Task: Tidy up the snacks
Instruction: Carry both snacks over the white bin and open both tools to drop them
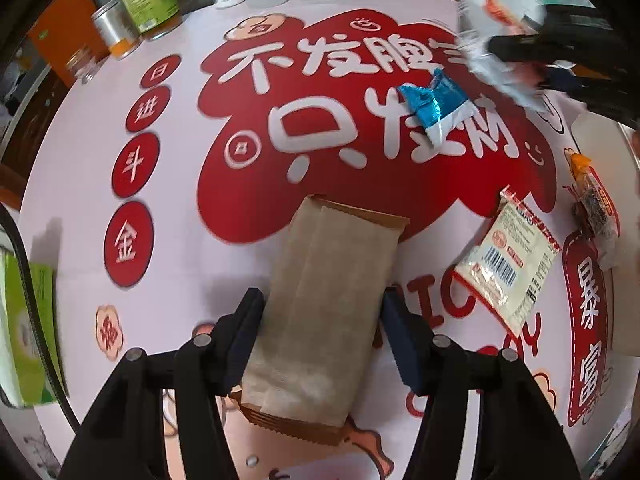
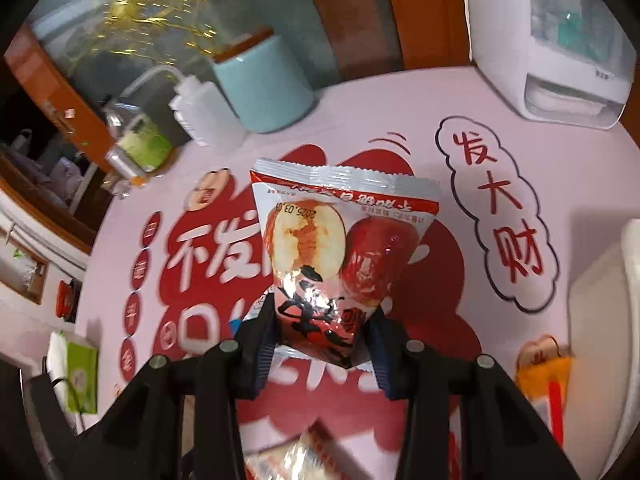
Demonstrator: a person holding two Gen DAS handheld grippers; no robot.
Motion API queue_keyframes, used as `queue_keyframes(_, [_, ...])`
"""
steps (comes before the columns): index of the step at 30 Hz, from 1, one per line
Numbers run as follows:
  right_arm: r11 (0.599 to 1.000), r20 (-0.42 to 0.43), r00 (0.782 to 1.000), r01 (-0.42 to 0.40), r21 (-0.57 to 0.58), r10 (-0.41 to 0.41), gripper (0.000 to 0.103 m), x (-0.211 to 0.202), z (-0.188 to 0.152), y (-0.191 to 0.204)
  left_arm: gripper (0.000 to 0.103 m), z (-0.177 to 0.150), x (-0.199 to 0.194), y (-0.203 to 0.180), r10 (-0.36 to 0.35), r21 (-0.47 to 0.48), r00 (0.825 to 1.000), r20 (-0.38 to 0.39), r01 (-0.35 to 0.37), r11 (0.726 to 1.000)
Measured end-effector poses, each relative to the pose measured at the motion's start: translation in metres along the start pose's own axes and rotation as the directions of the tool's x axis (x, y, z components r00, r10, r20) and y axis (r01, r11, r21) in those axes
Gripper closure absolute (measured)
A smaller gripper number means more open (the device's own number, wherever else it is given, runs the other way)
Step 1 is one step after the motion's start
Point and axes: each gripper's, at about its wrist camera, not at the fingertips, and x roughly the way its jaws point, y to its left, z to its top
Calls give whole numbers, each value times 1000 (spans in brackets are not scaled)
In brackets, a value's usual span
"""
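Note:
A brown paper snack packet [image 1: 324,280] lies lengthwise on the printed table mat, and my left gripper [image 1: 320,304] is shut on it, with a pad against each long side. My right gripper [image 2: 322,312] is shut on the lower end of a red-and-white date snack packet [image 2: 340,236], which is crumpled and held above the mat. In the left wrist view that packet [image 1: 492,12] and the right gripper [image 1: 560,40] appear blurred at the top right. Loose on the mat lie a blue foil packet [image 1: 436,108], a white packet with a barcode [image 1: 508,264] and an orange-and-dark packet [image 1: 592,204].
Bottles [image 1: 148,0], a can [image 1: 114,28] and a teal canister [image 2: 264,88] line the far edge. A white appliance [image 2: 552,40] stands at the back right. A white container [image 2: 600,320] sits at the right and a green tissue pack [image 1: 24,320] at the left.

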Motion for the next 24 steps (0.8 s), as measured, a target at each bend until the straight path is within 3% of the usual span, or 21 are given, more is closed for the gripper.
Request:
queue_keyframes(7, [997, 73, 997, -24, -78, 30, 62, -69, -45, 10, 46, -29, -34, -1, -41, -61, 998, 54, 44, 997])
queue_keyframes(14, [991, 158, 984, -58, -118, 77, 62, -143, -102, 0, 46, -49, -107, -34, -94, -47, 982, 163, 103, 994])
queue_keyframes(19, [991, 234, 969, -50, -121, 78, 62, -199, -136, -18, 46, -52, -177, -75, -150, 0, 943, 296, 158, 988])
queue_keyframes(24, [994, 344, 939, 38, -99, -1, 62, -253, -161, -40, 45, -57, -224, -129, -217, 57, 892, 395, 212, 976])
